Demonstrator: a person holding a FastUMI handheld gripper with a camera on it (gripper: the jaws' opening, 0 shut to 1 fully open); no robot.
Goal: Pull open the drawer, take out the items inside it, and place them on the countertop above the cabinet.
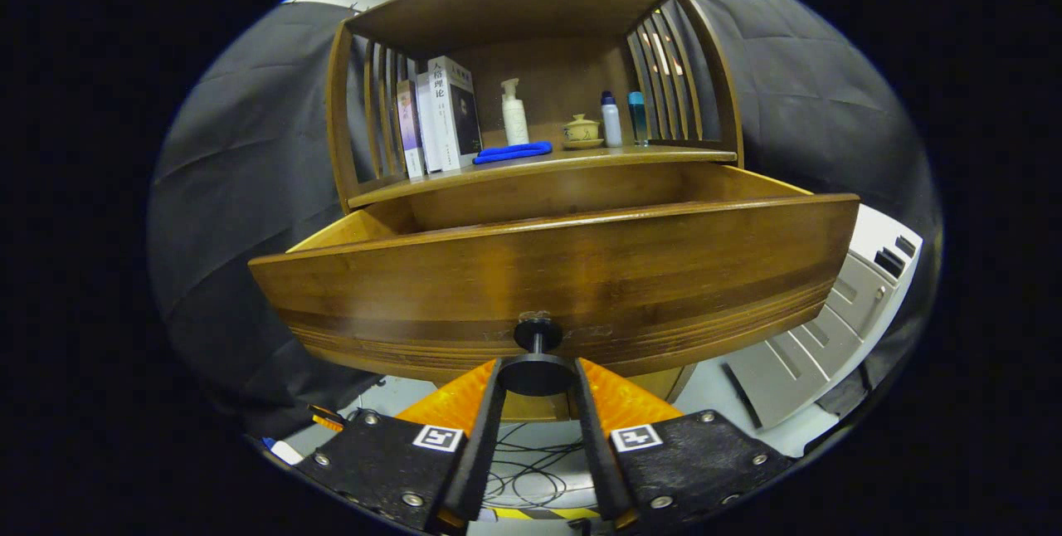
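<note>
A wooden drawer (564, 270) stands pulled out of the cabinet, its broad front panel facing me. My gripper (537, 374) is shut on the drawer's round dark knob (537, 372), which sits between the two fingertips at the panel's lower middle. The drawer's inside is hidden behind its front panel. Above it lies the countertop (581, 161), carrying a blue cloth (513, 152), upright books (440, 114), a white pump bottle (514, 113), a small lidded cup (582, 131) and two small bottles (622, 119).
A slatted wooden hutch (531, 38) roofs the countertop. A pale grey unit (838, 312) stands to the right of the drawer. Cables (531, 470) lie on the floor below my fingers.
</note>
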